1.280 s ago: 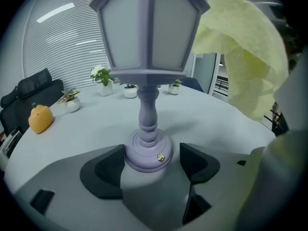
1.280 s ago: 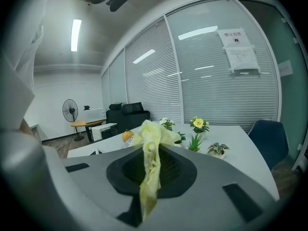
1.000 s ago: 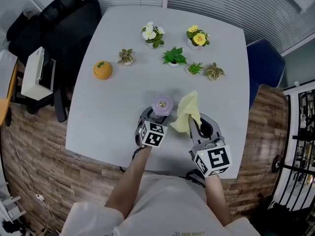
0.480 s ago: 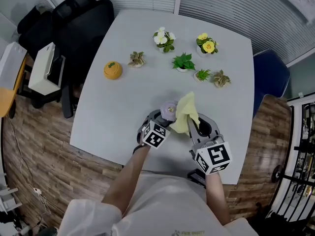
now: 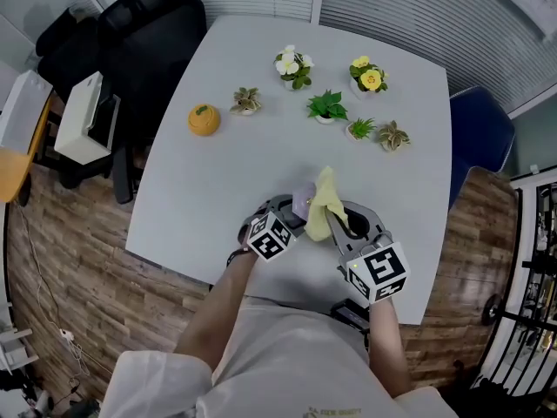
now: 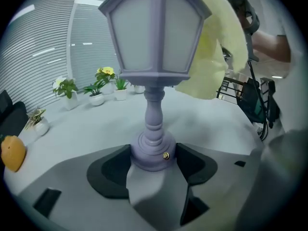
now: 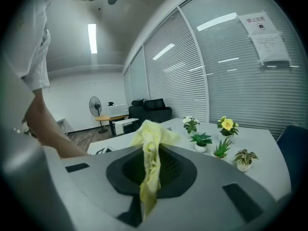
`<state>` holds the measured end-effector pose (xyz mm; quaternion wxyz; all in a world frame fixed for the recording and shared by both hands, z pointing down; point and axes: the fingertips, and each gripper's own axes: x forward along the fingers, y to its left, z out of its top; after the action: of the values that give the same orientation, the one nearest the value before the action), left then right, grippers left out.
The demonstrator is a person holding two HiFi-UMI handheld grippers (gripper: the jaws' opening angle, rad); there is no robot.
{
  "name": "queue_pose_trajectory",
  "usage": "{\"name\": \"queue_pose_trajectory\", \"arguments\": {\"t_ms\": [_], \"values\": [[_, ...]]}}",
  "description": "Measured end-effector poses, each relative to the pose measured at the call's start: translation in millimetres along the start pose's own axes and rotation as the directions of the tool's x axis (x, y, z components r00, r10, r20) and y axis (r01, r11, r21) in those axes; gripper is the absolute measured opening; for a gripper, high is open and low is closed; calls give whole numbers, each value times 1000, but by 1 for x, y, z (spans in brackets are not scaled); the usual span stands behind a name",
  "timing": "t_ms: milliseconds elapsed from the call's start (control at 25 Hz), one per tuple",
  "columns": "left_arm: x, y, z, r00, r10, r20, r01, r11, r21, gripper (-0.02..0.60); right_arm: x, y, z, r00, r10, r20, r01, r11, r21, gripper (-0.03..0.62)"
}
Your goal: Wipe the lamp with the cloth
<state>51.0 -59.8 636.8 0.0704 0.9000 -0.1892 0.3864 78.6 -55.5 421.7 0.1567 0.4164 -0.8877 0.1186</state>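
Note:
A small lilac lantern lamp [image 5: 301,204] stands on the grey table [image 5: 218,181] near its front edge. My left gripper [image 5: 290,213] is shut on the lamp's round base [image 6: 153,150], one pad on each side. The lamp's head [image 6: 154,37] rises upright above the jaws. My right gripper [image 5: 336,221] is shut on a yellow cloth [image 5: 320,207], which hangs pinched between its pads [image 7: 150,153]. The cloth [image 6: 211,47] drapes against the right side of the lamp's head and hides part of it from above.
Several small potted plants [image 5: 326,107] and an orange pumpkin-shaped object [image 5: 204,119] stand at the far side of the table. A black chair [image 5: 130,33] with a white box [image 5: 83,116] is on the left, a blue chair [image 5: 474,129] on the right.
The right gripper has brought the cloth leftward onto the lamp's head, covering most of it from above. The left gripper has rolled a little while staying on the base.

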Motion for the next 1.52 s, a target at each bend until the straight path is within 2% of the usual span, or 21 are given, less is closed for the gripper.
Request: {"name": "queue_pose_trajectory", "arguments": {"t_ms": [120,240,480,840,1000,1520], "values": [[0,1,2,1000,5,4,-5,1000,5,305,10,1,-13,999,-8,-51,6,1000,-25,26],[-1,1,2,1000,6,4,-6,1000,11,305,14,-2,-17,998,-26,-61,26,1000,3,26],[-2,0,0,1000,10,5,-10,1000,11,305,19,-8,-19,994,-51,-100,50,999,-17,26],[-3,0,0,1000,6,1,-6,1000,7,305,29,-19,-15,992,-46,-119,51,998,35,26],[-3,0,0,1000,7,2,-7,1000,7,305,35,-24,-12,992,-33,-124,37,999,37,26],[-1,-1,0,1000,8,1,-8,1000,7,305,54,-22,-5,979,37,-199,-47,998,-44,26]]}}
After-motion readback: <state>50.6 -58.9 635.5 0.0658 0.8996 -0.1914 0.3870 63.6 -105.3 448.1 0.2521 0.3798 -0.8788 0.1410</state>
